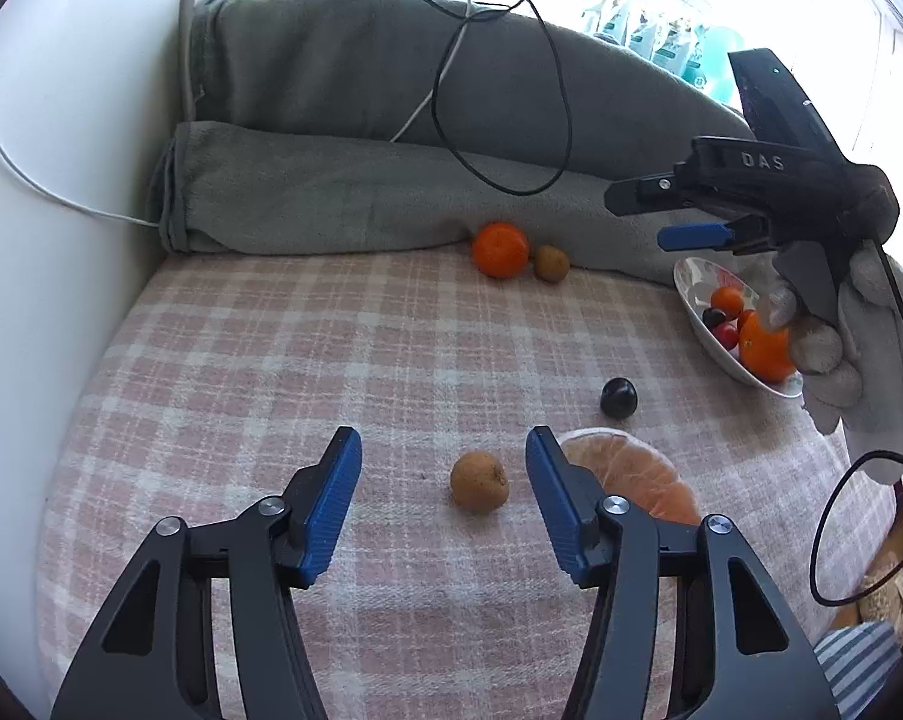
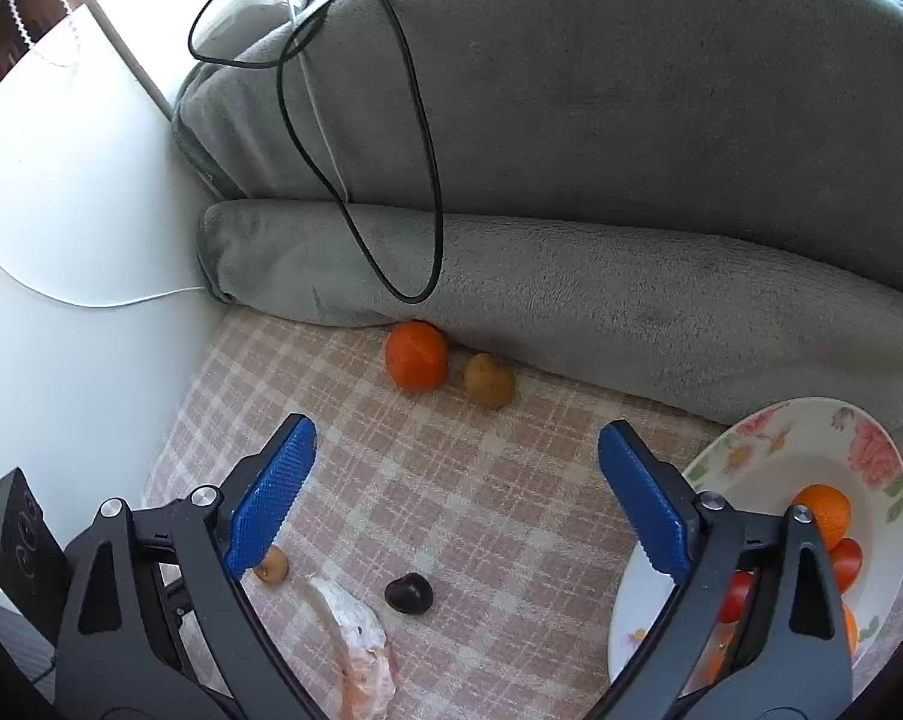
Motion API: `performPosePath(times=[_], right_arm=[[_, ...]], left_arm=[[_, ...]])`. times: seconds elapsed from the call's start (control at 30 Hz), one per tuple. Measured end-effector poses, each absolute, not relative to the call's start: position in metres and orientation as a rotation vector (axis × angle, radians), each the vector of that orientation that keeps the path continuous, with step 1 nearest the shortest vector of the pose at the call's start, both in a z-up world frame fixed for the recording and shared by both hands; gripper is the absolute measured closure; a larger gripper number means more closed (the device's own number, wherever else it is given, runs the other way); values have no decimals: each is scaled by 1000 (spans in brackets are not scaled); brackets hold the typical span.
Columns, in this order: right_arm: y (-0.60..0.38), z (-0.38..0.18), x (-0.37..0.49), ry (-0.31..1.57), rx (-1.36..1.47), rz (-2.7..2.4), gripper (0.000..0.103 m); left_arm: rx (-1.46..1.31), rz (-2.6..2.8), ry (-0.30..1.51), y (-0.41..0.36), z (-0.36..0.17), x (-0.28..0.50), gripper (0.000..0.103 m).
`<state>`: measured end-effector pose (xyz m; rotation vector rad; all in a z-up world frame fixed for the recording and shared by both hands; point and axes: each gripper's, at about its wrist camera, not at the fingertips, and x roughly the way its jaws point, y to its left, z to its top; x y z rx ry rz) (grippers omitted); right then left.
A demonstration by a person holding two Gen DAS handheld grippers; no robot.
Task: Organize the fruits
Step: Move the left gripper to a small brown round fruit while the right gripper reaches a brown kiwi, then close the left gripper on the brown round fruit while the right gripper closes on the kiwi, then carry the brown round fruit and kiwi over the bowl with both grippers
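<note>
1. While spread apart and untouched by its pads, the left tool (image 1: pixel 443 480) is seen flanking a small brown fruit (image 1: pixel 479 480) at lower centre on the checked blanket (image 1: pixel 241 360).
2. Empty and spread wide, the right tool (image 2: pixel 457 495) is held above a dark plum (image 2: pixel 408 593), beside the flowered plate (image 2: pixel 769 450) at lower right.

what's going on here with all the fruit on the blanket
A person is sorting fruit into a flowered bowl using two handheld grippers. The left gripper has its fingers open around a small brown fruit on the checked blanket, not yet pressing on it. The right gripper is open and empty above the blanket beside the bowl. Still loose: a dark plum, a peeled citrus piece, and an orange with another brown fruit by the grey cushion.
</note>
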<state>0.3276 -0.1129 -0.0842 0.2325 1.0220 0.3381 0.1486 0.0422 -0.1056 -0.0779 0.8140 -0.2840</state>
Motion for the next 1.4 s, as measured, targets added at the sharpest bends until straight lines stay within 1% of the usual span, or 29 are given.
performPosePath(times=[0.1,0.13,0.17,0.3,0.4,0.5,0.67,0.77,0.83,1.03,1.07,1.2,1.4], right_arm=[[-111,-96,339,1063,253,308,23],[-111,-100,343,1076,264,300,25],[-111,-104,346,1090,280,296,30],[-111,-118,360,1125,321,276,47],[-108,-124,367,1135,324,268,49],[-103,-128,372,1141,308,261,54],[-94,-134,380,1147,282,245,58],[-92,-136,382,1151,278,240,60],[-91,-136,383,1148,276,236,61],[-91,-139,388,1155,253,210,64],[-91,-140,388,1158,255,209,66],[-92,-146,391,1163,271,209,73],[-89,-143,388,1156,259,217,74]], left_arm=[[-74,-304,831,40,-112,149,59],[-74,-310,836,39,-114,149,60],[-74,-316,840,38,-116,149,63],[-75,-335,851,36,-121,150,65],[-77,-343,857,35,-125,151,67],[-75,-349,864,34,-128,152,68],[-77,-358,870,34,-132,158,71],[-72,-364,880,32,-137,162,71],[-69,-370,888,31,-139,165,75],[-64,-378,900,29,-144,170,77],[-64,-380,902,29,-145,170,78],[-72,-383,905,30,-145,171,78],[-83,-372,897,31,-143,167,79]])
